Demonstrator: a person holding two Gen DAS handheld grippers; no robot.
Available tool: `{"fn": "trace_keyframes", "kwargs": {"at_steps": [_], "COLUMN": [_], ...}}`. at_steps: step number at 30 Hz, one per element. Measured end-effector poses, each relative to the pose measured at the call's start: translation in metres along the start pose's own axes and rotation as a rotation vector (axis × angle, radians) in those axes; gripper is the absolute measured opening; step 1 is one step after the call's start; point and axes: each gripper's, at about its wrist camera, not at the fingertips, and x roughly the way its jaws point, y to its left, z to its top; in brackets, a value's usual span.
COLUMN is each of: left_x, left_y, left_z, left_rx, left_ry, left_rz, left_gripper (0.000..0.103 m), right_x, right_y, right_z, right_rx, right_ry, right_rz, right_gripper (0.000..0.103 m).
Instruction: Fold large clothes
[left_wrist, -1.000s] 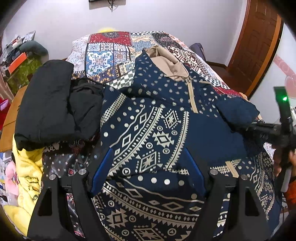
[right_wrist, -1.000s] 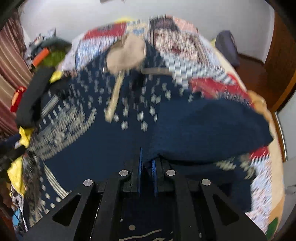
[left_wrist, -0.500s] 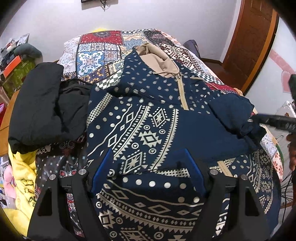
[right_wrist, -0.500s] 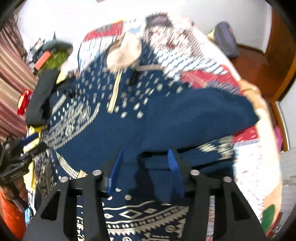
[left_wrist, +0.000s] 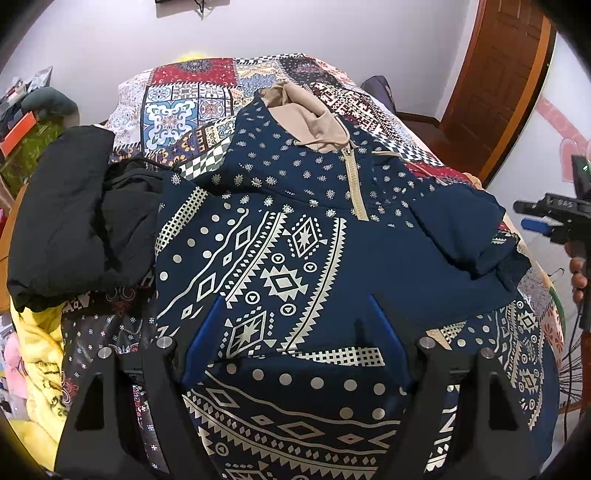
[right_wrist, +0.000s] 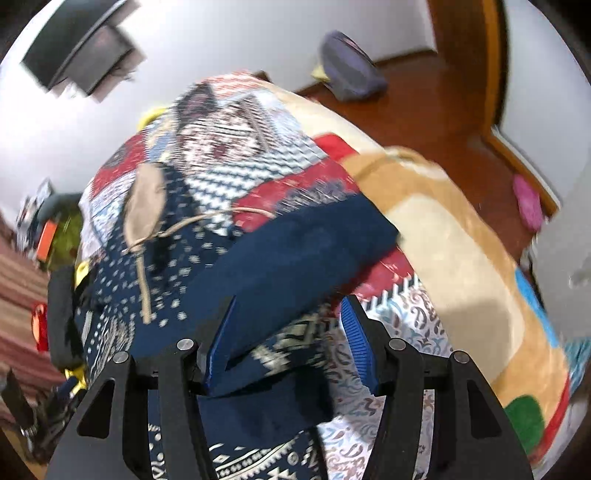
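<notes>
Now the right gripper (right_wrist: 288, 325) has its jaws opening, a folded navy sleeve (right_wrist: 295, 258) lying between them without being pinched. Wide apart, the left gripper's (left_wrist: 295, 325) jaws hover over the patterned navy hoodie (left_wrist: 280, 258), gripping nothing. That hoodie lies spread on the patchwork bed (left_wrist: 192, 96), beside a black garment (left_wrist: 66, 214).

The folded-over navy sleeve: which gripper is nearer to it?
Right. The right gripper hangs over the sleeve's cuff, fingers opening, cloth between them. The left gripper sits over the hoodie's patterned front.
</notes>
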Motion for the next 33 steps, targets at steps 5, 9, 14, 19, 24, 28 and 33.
{"fn": "trace_keyframes", "kwargs": {"at_steps": [5, 9, 14, 19, 24, 28, 33], "left_x": [0.005, 0.007, 0.008, 0.006, 0.002, -0.004, -0.014], "left_y": [0.003, 0.005, 0.009, 0.013, 0.015, 0.017, 0.026], "left_z": [-0.001, -0.002, -0.002, -0.002, -0.004, -0.003, -0.004], "left_rx": [-0.015, -0.018, -0.028, -0.031, -0.039, -0.044, -0.076], "left_ry": [0.012, 0.016, 0.016, 0.012, 0.000, -0.016, -0.040], "left_rz": [0.000, 0.006, 0.006, 0.012, 0.003, -0.003, -0.010], "left_gripper": [0.077, 0.077, 0.077, 0.077, 0.077, 0.077, 0.077], "right_x": [0.033, 0.052, 0.061, 0.048, 0.006, -0.030, -0.069], "right_y": [-0.023, -0.030, -0.029, -0.016, 0.013, 0.052, 0.122], "right_z": [0.002, 0.008, 0.019, 0.026, 0.033, 0.039, 0.030], "right_rx": [0.101, 0.191, 0.228, 0.164, 0.074, -0.035, -0.231], "right_ry": [0.087, 0.114, 0.086, 0.030, -0.076, -0.152, -0.238], "right_rz": [0.014, 0.078, 0.060, 0.004, 0.024, 0.080, 0.141], "right_gripper": [0.053, 0.053, 0.032, 0.011, 0.008, 0.007, 0.007]}}
